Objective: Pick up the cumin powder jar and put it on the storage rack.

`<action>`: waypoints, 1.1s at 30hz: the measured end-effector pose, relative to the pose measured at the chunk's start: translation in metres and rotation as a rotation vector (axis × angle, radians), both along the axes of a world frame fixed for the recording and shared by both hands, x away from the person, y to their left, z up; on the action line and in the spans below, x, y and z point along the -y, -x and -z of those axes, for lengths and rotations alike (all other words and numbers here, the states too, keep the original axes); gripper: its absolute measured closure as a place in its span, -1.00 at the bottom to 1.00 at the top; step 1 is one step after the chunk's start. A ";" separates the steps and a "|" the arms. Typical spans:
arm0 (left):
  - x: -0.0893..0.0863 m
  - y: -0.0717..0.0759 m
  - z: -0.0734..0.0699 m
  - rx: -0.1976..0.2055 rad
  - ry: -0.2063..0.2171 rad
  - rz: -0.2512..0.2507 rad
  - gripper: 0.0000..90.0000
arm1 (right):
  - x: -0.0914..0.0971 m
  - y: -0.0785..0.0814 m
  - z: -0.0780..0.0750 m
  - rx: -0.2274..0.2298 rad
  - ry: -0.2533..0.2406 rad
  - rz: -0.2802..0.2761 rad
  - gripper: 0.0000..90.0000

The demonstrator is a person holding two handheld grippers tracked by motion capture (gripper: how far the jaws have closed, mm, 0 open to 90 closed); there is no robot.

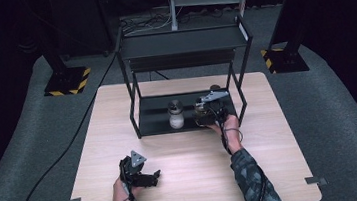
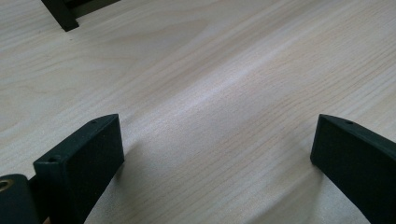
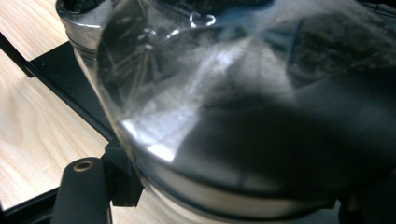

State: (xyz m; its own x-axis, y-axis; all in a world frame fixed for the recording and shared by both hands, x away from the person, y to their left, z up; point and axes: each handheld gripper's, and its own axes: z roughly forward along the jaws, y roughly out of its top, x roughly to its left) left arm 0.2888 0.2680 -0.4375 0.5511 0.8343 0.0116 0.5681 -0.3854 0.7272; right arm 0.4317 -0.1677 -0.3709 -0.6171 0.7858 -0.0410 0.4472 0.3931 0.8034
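A clear glass jar [image 1: 200,107] stands at the right end of the lower shelf [image 1: 156,119] of a black rack, and my right gripper [image 1: 204,110] is shut on it, reaching in from the front. In the right gripper view the glass jar [image 3: 224,93] looms very close and blurred, with a metal band near its bottom and one black finger [image 3: 84,191] beside it. A small shaker jar [image 1: 175,114] with white contents and a silver lid stands left of it on the same shelf. My left gripper [image 1: 153,177] rests low on the wooden table [image 1: 190,179], open [image 2: 217,140], with bare wood between its fingers.
The black rack has a top shelf [image 1: 183,42] over the lower one and thin posts [image 1: 133,110] at its corners. One rack foot [image 2: 60,14] appears far off in the left gripper view. Two stands with yellow-black bases [image 1: 66,82] sit on the floor behind the table.
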 end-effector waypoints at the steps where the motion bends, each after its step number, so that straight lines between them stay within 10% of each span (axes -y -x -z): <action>1: 0.000 0.000 0.000 0.000 0.000 0.000 -0.95 | 0.000 -0.001 0.001 -0.001 -0.001 -0.001 -0.33; 33: 0.000 0.000 0.000 0.002 0.001 -0.001 -0.94 | -0.010 -0.028 0.025 -0.004 0.005 -0.076 -0.33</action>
